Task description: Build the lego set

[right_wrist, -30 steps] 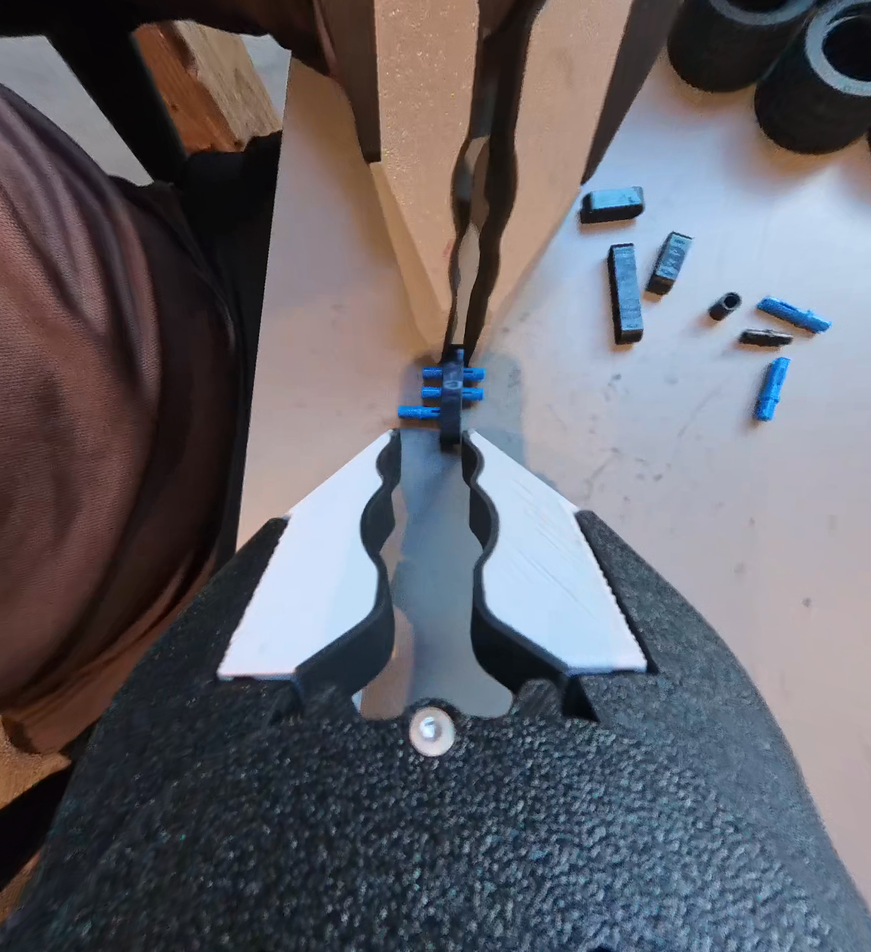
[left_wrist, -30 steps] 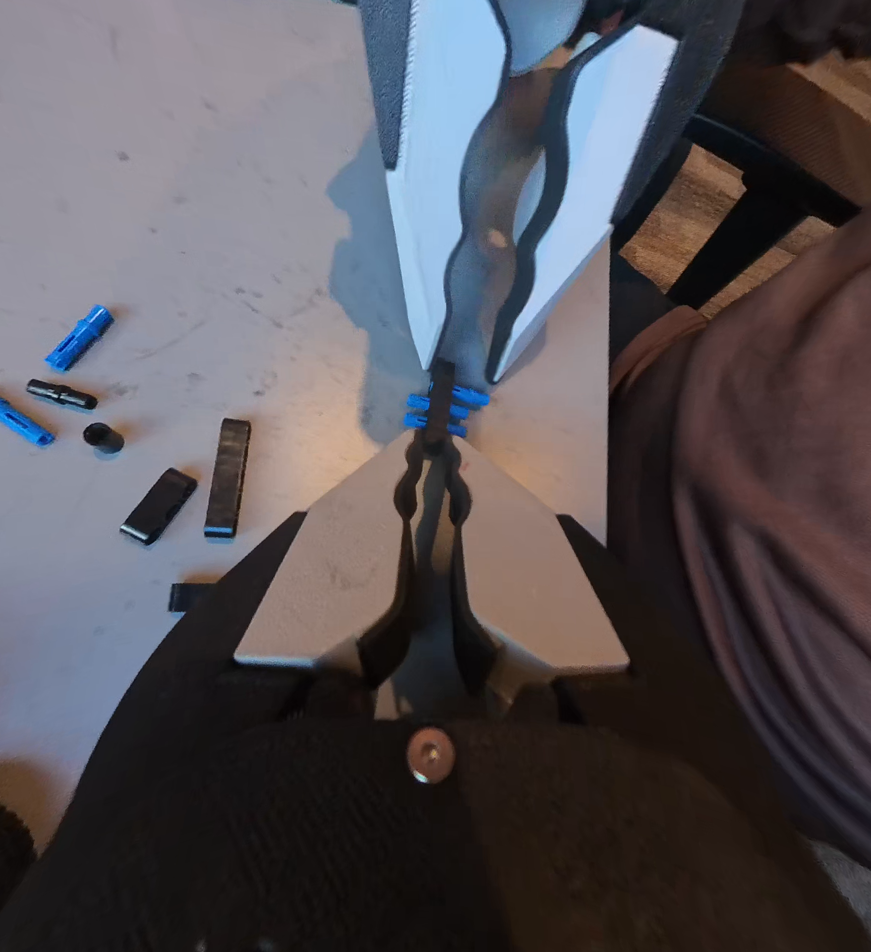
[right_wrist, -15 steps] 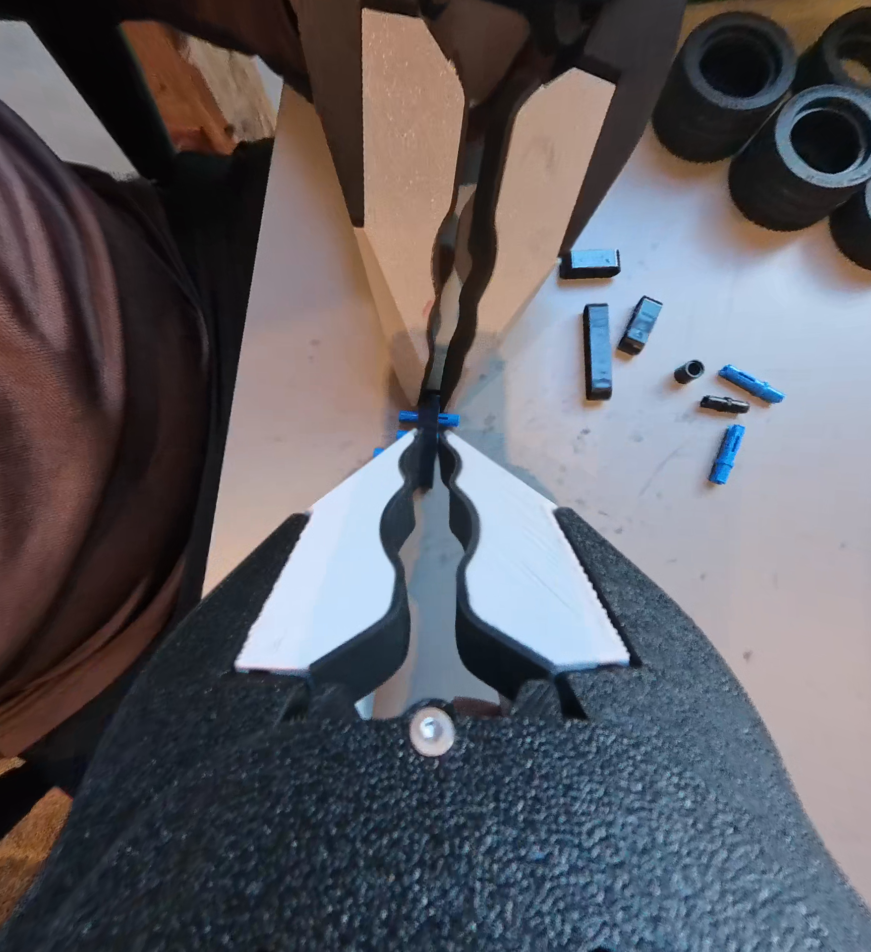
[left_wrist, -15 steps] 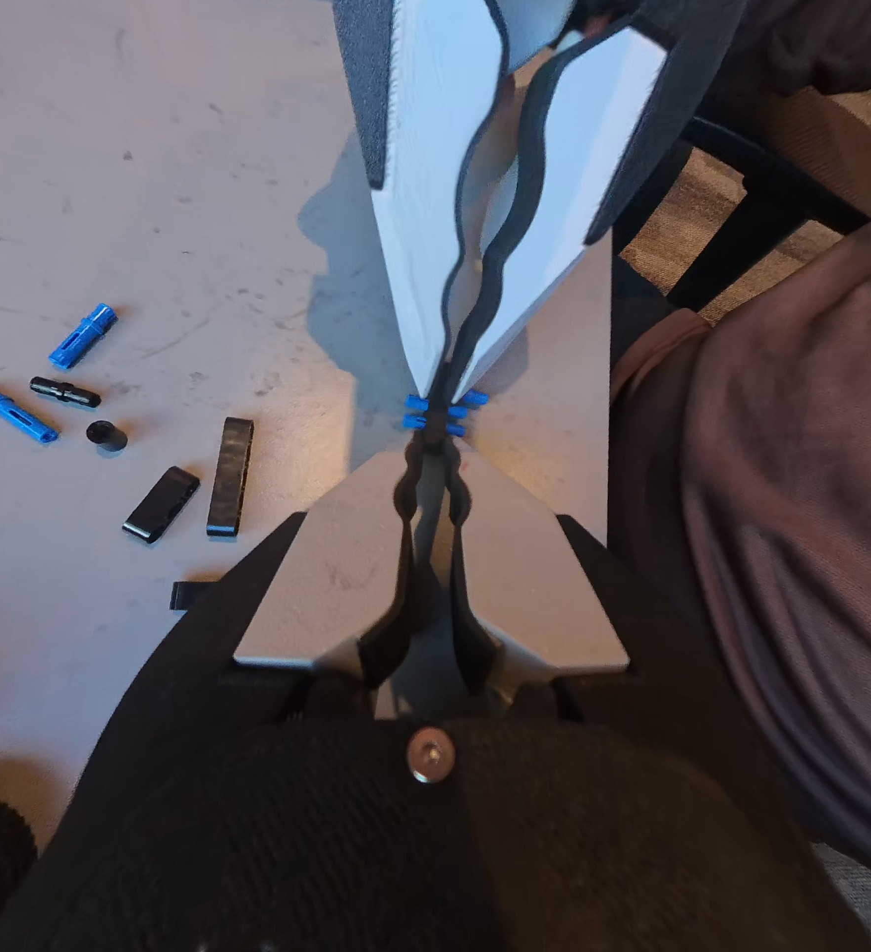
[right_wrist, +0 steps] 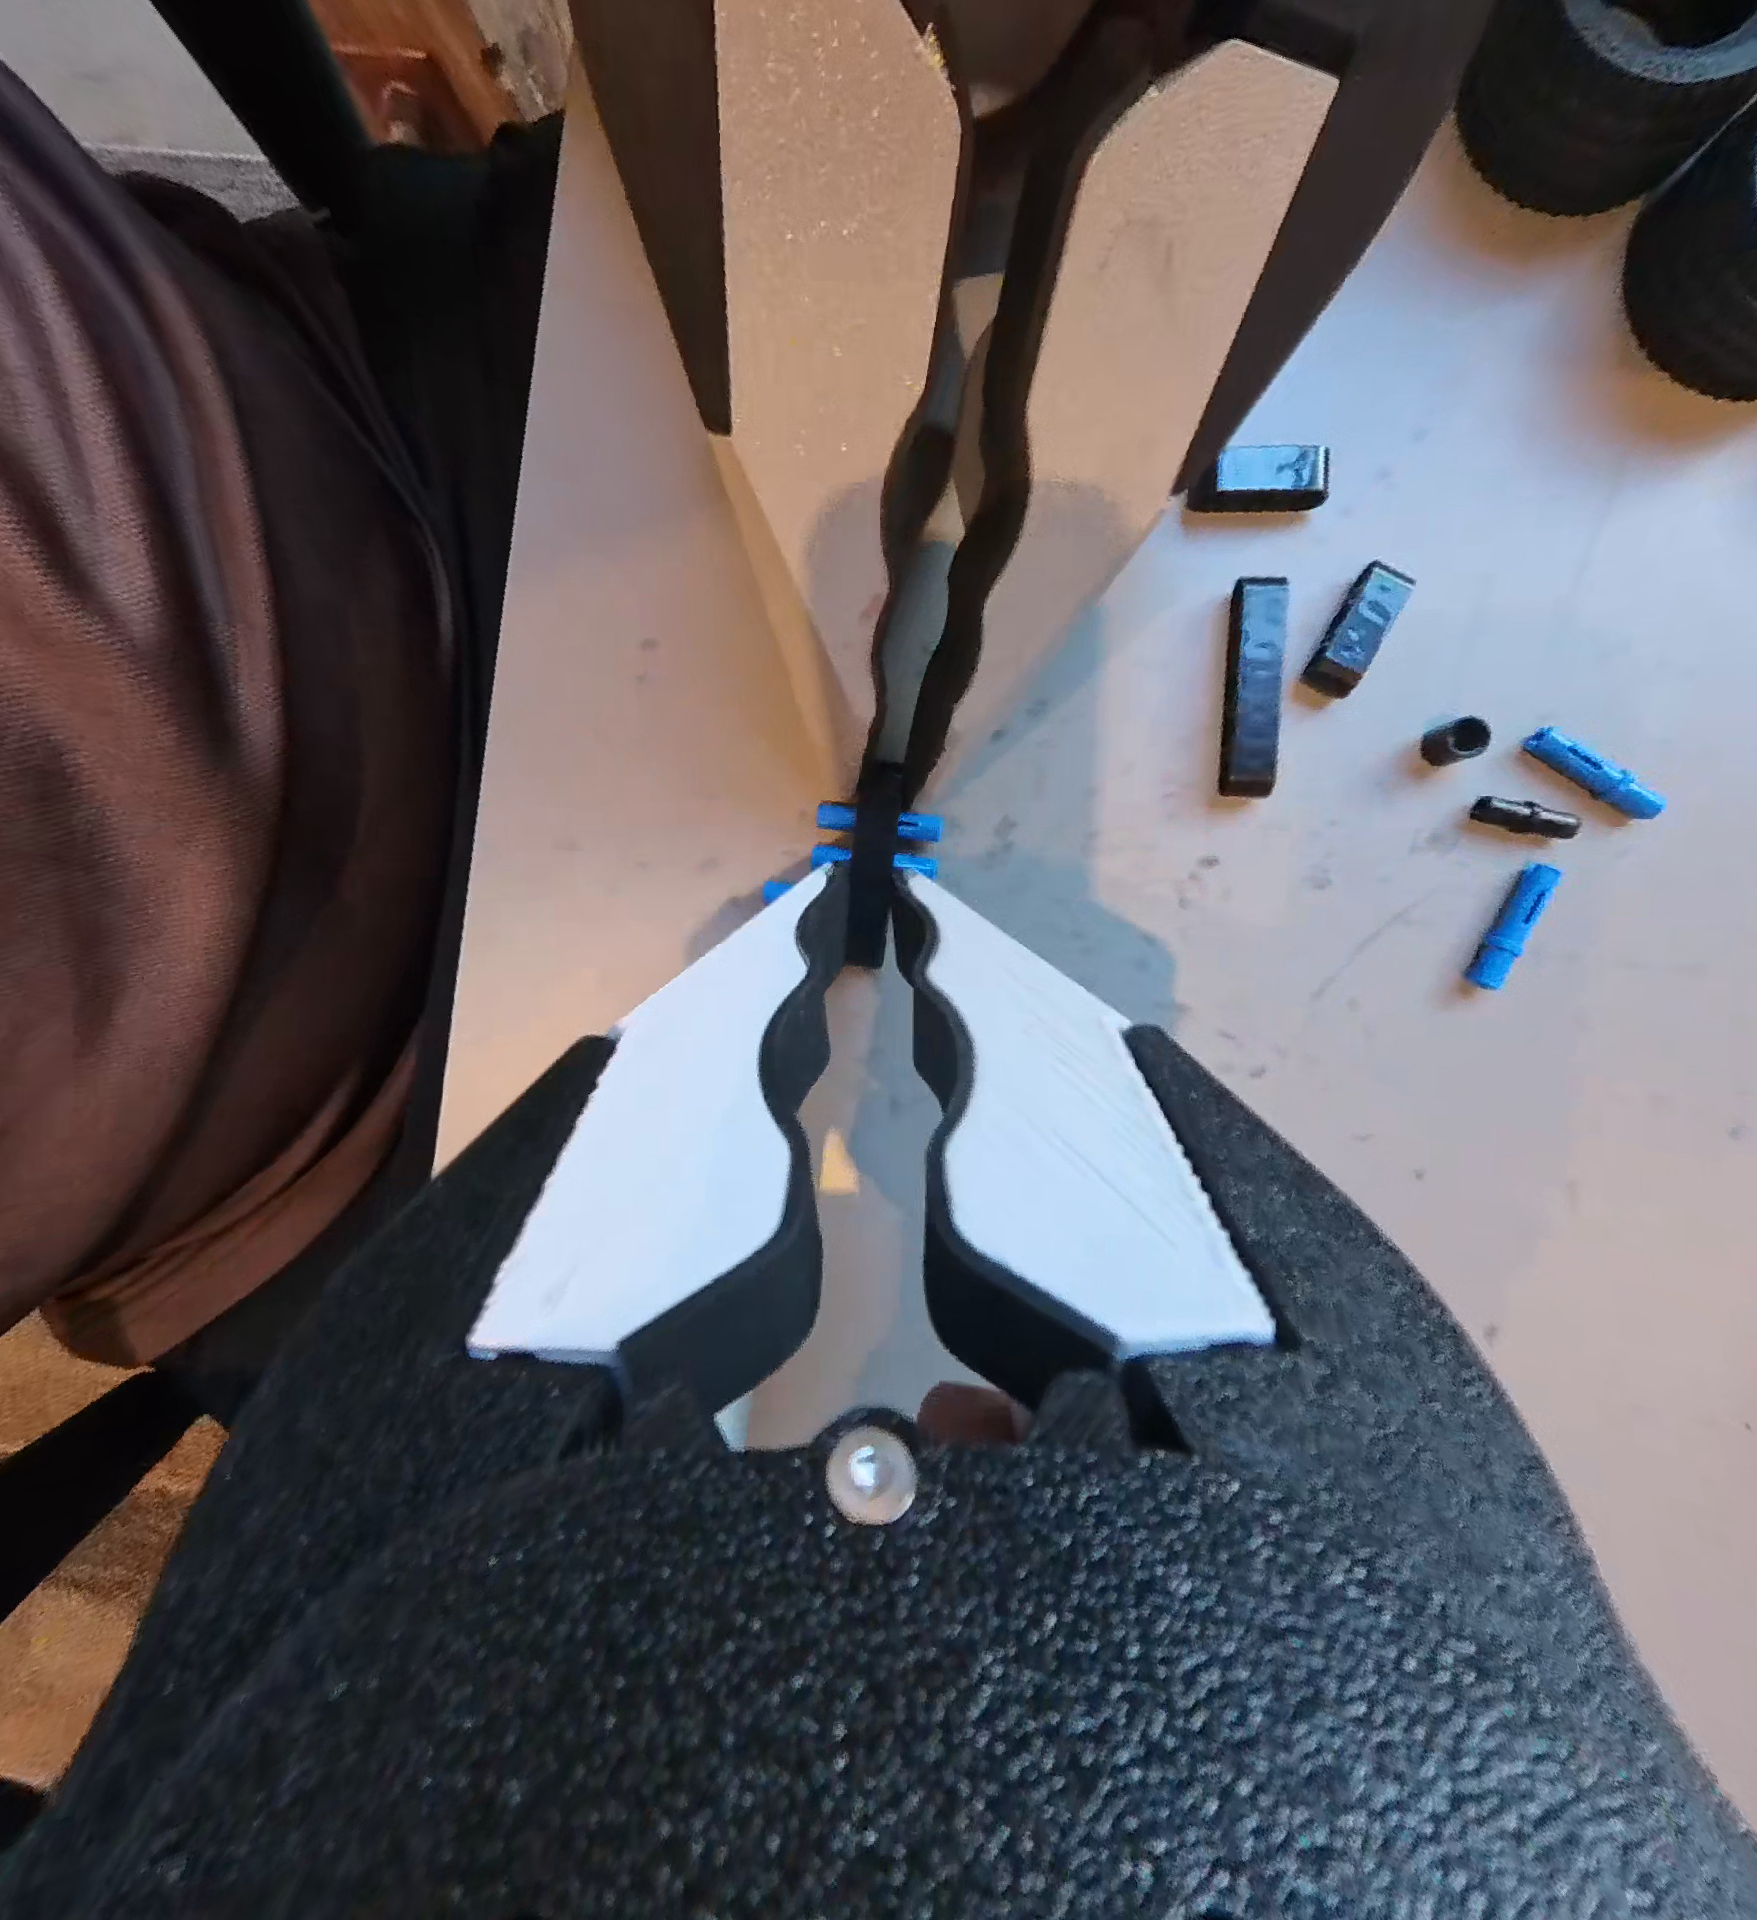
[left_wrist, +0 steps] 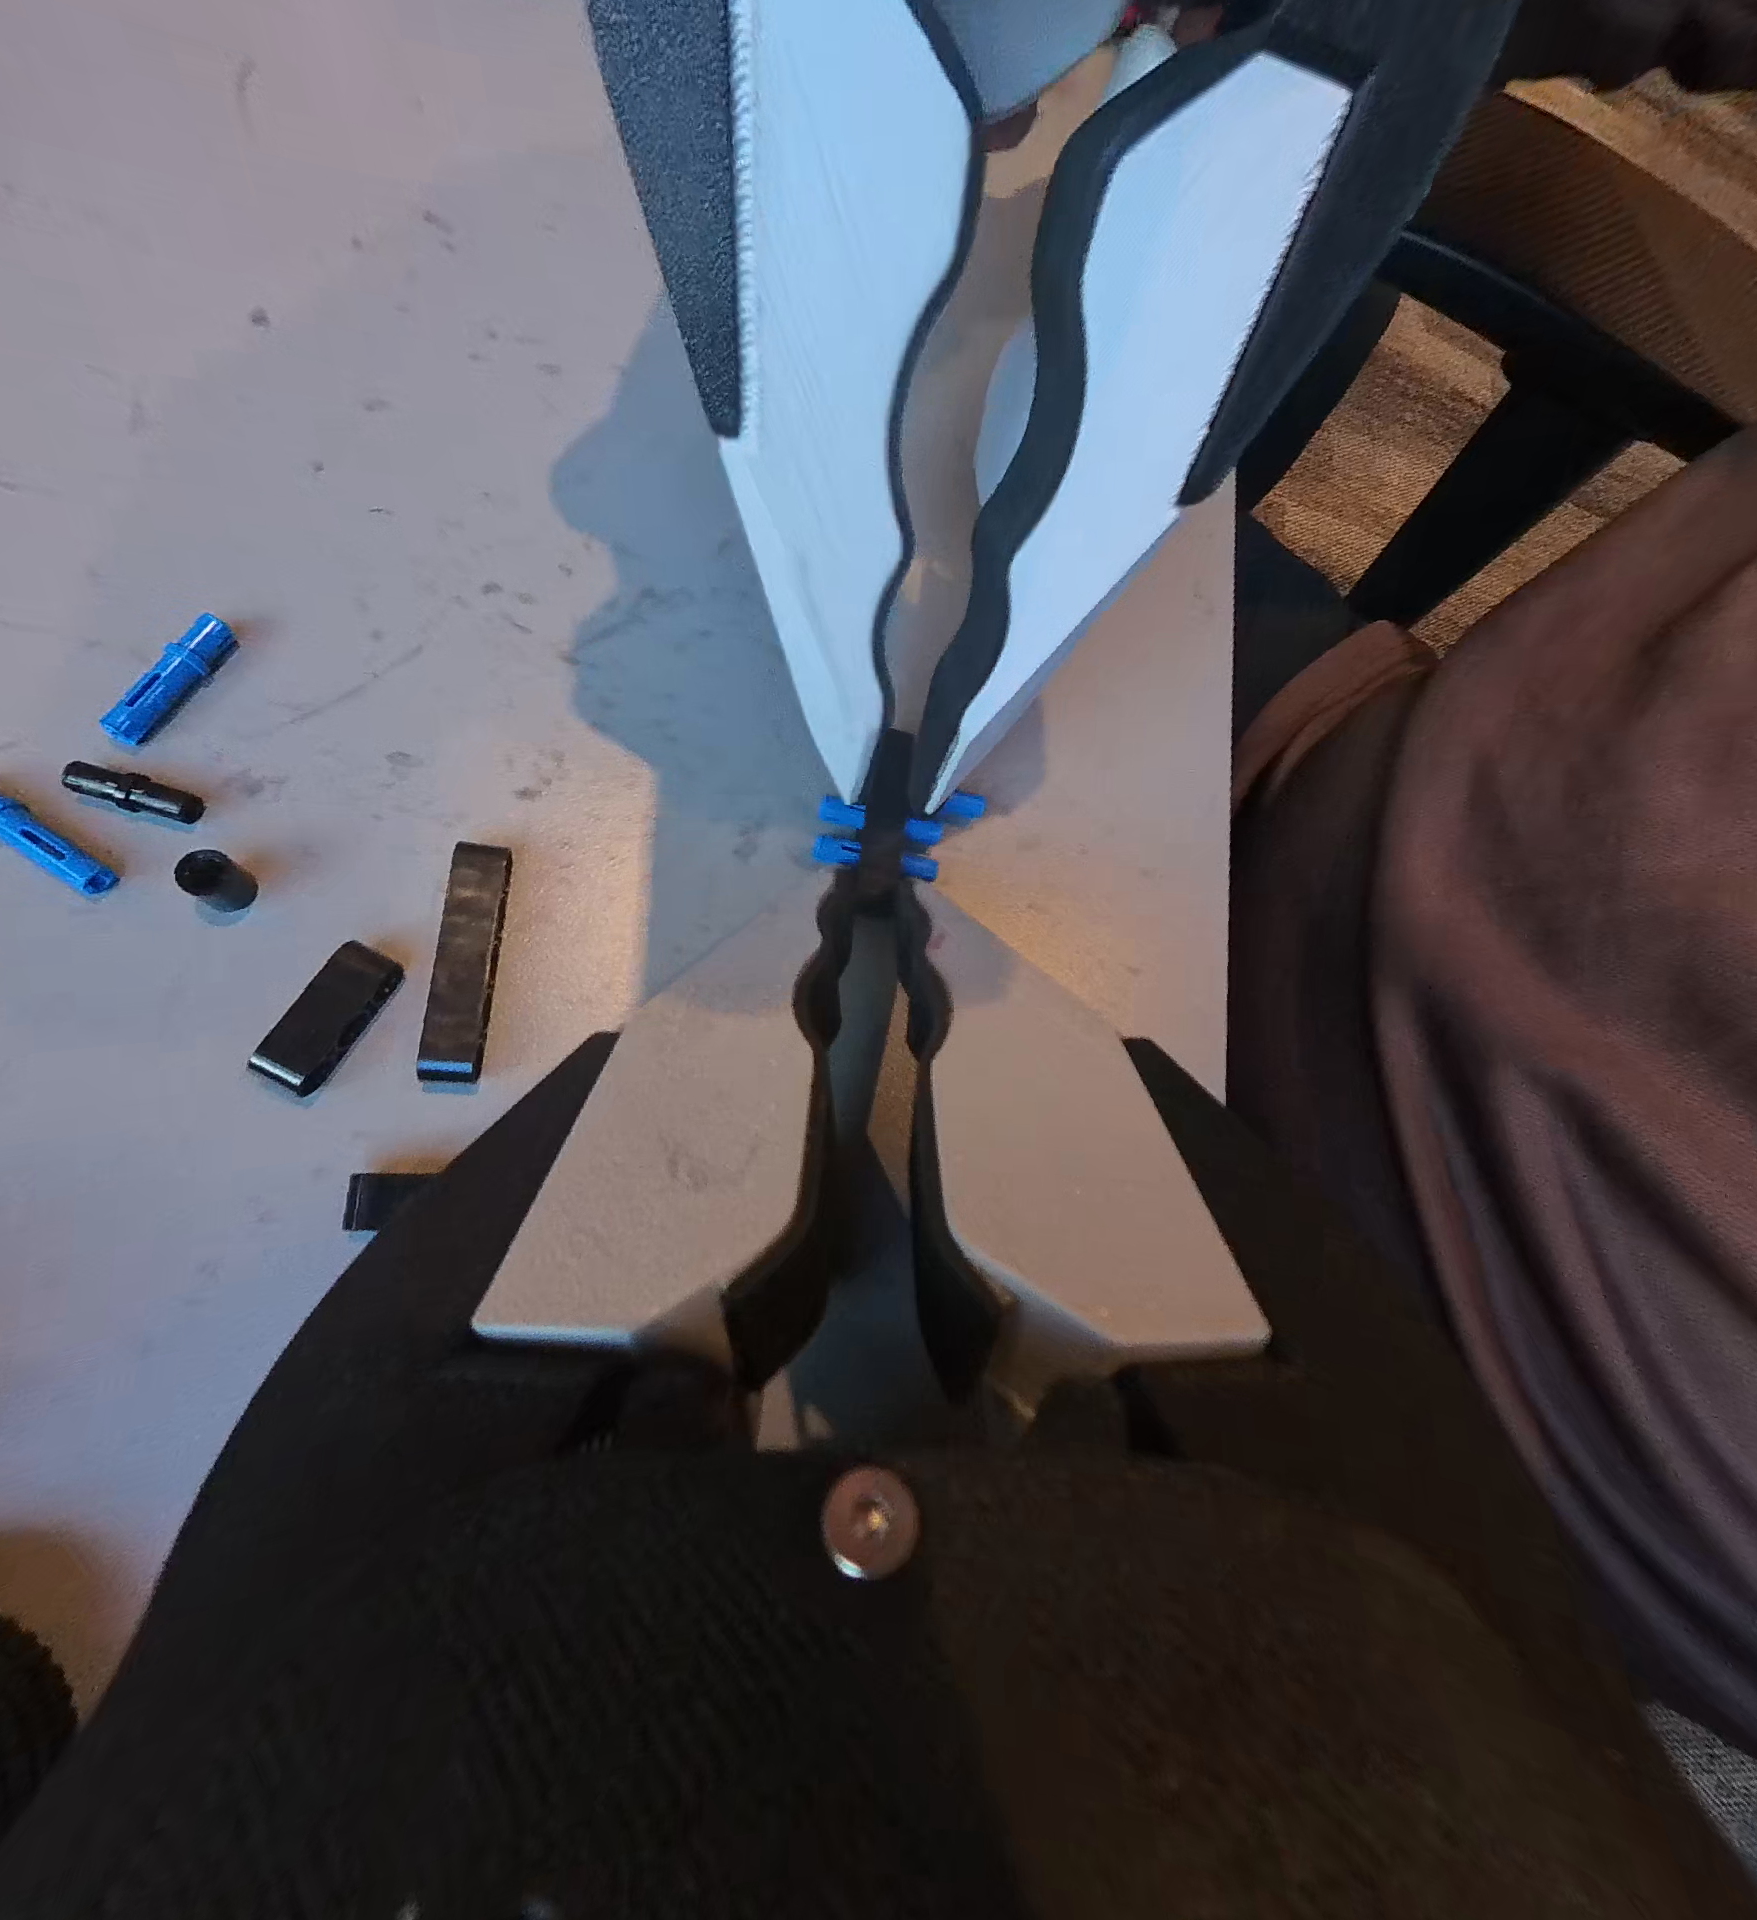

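A short black beam [left_wrist: 886,821] with several blue pins through it hangs above the table between the two grippers; it also shows in the right wrist view [right_wrist: 874,831]. My left gripper [left_wrist: 869,902] is shut on one end of it. My right gripper [right_wrist: 863,920] is shut on the other end, and it reaches in from the top of the left wrist view [left_wrist: 893,784]. The two grippers meet tip to tip, with the left gripper [right_wrist: 889,774] at the top of the right wrist view. The pins stick out on both sides of the beam.
Loose parts lie on the white table [left_wrist: 230,312]: blue pins [left_wrist: 167,677] [left_wrist: 22,831], a black pin [left_wrist: 131,792], a black bush [left_wrist: 216,873], black beams [left_wrist: 328,1018] [left_wrist: 466,961]. Black tyres [right_wrist: 1632,94] stand far right. A person's brown shirt [left_wrist: 1580,1039] is at the table edge. Left and right tips are no more than a few centimetres apart. The black bush [left_wrist: 216,873] is about equally far from each gripper, around 10 centimeters. My right wrist view [right_wrist: 1462,732] looks at it from another angle.
My right gripper, open a second ago, has moved in and closed on the free end of the beam. My left gripper has kept its hold.
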A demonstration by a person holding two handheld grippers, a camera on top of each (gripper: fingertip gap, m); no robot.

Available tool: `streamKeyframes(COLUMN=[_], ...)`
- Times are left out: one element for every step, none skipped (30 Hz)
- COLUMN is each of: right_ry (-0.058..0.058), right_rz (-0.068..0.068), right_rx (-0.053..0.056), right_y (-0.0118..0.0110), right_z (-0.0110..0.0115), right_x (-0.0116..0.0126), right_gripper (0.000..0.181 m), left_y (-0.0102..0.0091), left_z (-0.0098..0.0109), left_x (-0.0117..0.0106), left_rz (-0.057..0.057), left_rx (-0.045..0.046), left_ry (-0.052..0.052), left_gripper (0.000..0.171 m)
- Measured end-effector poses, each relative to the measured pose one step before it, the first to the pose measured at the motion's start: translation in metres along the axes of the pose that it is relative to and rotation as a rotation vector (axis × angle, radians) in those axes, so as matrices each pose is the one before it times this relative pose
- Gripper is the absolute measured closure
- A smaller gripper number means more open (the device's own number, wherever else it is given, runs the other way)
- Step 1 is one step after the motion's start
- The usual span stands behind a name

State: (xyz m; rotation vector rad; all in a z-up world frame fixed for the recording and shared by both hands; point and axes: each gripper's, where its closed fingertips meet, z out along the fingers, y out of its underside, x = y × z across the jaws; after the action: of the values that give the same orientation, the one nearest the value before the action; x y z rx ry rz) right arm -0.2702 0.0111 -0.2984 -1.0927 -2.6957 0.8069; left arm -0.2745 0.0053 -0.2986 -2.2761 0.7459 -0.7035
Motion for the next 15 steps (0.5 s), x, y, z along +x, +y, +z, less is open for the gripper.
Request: streamKeyframes(right_ry=[-0.0026,-0.0074,-0.0106,-0.0101,-0.006,0.0005,0.0023,-0.0025,-0.0056,-0.0059,-0.0067,-0.0085,-0.0085,-0.0006,0.0101], right_rz=[-0.0052,-0.0013,0.0028,0.0031,-0.0022,-0.0074,-0.0066,-0.0018,0.0013,0.0026,0.0042,0.0058,0.0079,0.0084,0.0049], right_rx=[-0.0055,-0.0068,-0.0077,-0.0079,-0.0073,-0.0057,-0.0047,-0.0038,-0.0018,0.0004,0.0018,0.0006,-0.0024,-0.0043,-0.0051], right_y=[-0.00007,0.0001,0.0001,0.00017,0.00005,-0.00015,-0.00001,-0.00008,-0.00006,0.00006,0.00011,0.00014,0.00038,0.00041,0.00029], right_z=[0.0,-0.00008,-0.00017,-0.00011,-0.00018,-0.00019,-0.00006,-0.00011,0.00005,-0.00006,0.0,-0.00006,-0.00037,-0.00065,-0.00064], right_x=[0.0001,0.00023,0.0002,0.00013,0.00014,0.0004,0.00067,0.0003,0.00001,0.00004,-0.0001,-0.00019,0.00009,0.00127,0.00266], right_gripper=[0.173,0.173,0.173,0.173,0.172,0.171,0.17,0.17,0.17,0.169,0.169,0.169,0.168,0.163,0.156], left_y=[-0.00003,-0.00003,-0.00007,-0.00006,-0.00004,0.00007,-0.00007,0.0,-0.00001,0.0,-0.00004,0.0,0.00011,0.0001,0.00023], left_z=[0.00002,0.00001,-0.00001,-0.00006,-0.00002,0.00007,-0.00007,0.0,0.00002,0.00002,-0.00001,-0.00004,0.00009,0.00008,0.00017], left_x=[0.00005,0.00001,0.00001,-0.00007,0.0,0.00006,0.0,0.00001,-0.00003,0.00008,-0.00005,0.00015,0.00053,0.00033,0.00053], left_rz=[-0.0002,0.0,-0.0008,-0.0007,-0.0007,-0.0005,0.0001,0.0,-0.0014,-0.0019,-0.0019,-0.0008,0.0017,0.002,0.0028], left_rx=[0.00024,0.00019,0.00027,0.00039,0.00008,0.00001,0.0,0.00004,0.00008,0.00004,0.00006,-0.00022,-0.00099,-0.00051,-0.0016], left_ry=[0.0002,0.0,0.0006,0.0006,0.0006,0.0004,-0.0001,0.0001,0.0013,0.0018,0.0018,0.0017,0.0027,0.0009,0.003], left_gripper=[0.166,0.166,0.166,0.166,0.166,0.166,0.166,0.166,0.166,0.166,0.166,0.166,0.166,0.166,0.166])
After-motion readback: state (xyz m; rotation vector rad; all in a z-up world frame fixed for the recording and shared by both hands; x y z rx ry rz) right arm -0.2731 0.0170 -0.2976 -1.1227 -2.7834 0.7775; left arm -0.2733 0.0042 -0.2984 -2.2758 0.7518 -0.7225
